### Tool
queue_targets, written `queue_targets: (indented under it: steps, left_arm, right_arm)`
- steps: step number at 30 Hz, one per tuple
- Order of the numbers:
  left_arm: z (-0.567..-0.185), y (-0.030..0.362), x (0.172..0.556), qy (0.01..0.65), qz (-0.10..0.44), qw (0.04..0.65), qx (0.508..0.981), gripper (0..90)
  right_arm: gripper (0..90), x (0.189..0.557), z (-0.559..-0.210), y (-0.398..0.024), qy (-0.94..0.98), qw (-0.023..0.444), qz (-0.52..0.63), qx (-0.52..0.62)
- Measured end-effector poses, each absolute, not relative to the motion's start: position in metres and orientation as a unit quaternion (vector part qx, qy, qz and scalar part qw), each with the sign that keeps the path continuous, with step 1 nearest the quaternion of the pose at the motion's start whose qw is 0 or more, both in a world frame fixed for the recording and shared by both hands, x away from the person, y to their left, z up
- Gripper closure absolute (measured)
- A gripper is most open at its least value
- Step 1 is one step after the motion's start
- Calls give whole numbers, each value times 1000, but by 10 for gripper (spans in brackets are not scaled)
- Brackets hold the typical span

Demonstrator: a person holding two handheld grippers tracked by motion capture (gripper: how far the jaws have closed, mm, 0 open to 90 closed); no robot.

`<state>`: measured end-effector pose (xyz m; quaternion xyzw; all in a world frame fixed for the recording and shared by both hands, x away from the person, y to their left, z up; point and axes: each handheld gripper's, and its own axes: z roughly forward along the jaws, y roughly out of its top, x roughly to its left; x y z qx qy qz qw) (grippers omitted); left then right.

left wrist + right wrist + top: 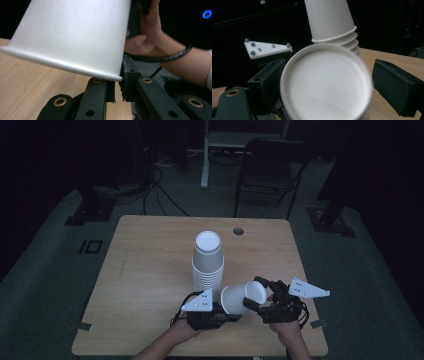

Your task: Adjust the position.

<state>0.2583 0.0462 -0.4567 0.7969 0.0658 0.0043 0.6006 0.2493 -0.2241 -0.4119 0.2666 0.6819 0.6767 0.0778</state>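
Observation:
A single white paper cup (pixel 240 297) lies on its side just above the wooden table (pixel 145 270), between my two grippers. My left gripper (pixel 230 316) is shut on it: in the left gripper view the jaws (pixel 118 87) pinch the cup's (pixel 72 35) rim at its lower edge. My right gripper (pixel 255 292) is open, its wide jaws flanking the cup's closed base. In the right gripper view (pixel 332 82) that base (pixel 324 85) faces the camera, with a slim gap at the right jaw. A stack of upside-down white cups (pixel 207 262) stands just behind, and appears again (pixel 332 22).
A round cable hole (pixel 238 231) sits near the table's far edge. Beyond the table are a dark chair (pixel 270 170), a desk leg (pixel 205 155) and floor cables. The person's hand and a coiled cable (pixel 162 58) show behind the cup.

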Motion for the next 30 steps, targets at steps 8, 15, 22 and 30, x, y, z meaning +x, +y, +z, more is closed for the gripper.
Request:
queue_targets:
  steps: [8, 15, 22, 30]
  left_arm:
    - [-456, 53, 258, 38, 44, 541, 839, 838]
    - [-460, 60, 257, 23, 76, 490, 868, 838]
    - [-464, 64, 257, 5, 94, 434, 896, 838]
    - [-468, 60, 253, -17, 119, 391, 913, 838]
  right_arm:
    - [121, 250, -410, -228, 686, 80, 671, 268]
    - [122, 252, -408, -225, 714, 82, 644, 263]
    - [131, 256, -403, -216, 768, 81, 586, 245]
    - [138, 260, -394, -193, 838, 71, 503, 198]
